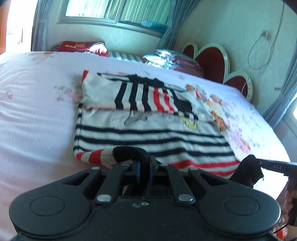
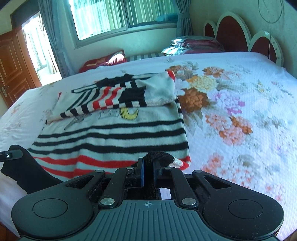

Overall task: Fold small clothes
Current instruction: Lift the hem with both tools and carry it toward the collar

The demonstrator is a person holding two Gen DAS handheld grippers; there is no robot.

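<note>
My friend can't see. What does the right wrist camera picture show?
The right hand-held gripper is shut on the black hem of a striped sweater lying on a flowery bedspread, its sleeves folded across the top. The left hand-held gripper holds the hem's other corner at the left edge.

Floral bedspread (image 2: pixel 232 103), red headboard (image 2: pixel 230 31), window (image 2: pixel 115 14) w/ curtains (image 2: pixel 55 33).

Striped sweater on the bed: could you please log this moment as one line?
left hand-held gripper: shut on striped sweater hem | right hand-held gripper: shut on hem | sleeves: folded across top | surface: floral bedspread
</note>
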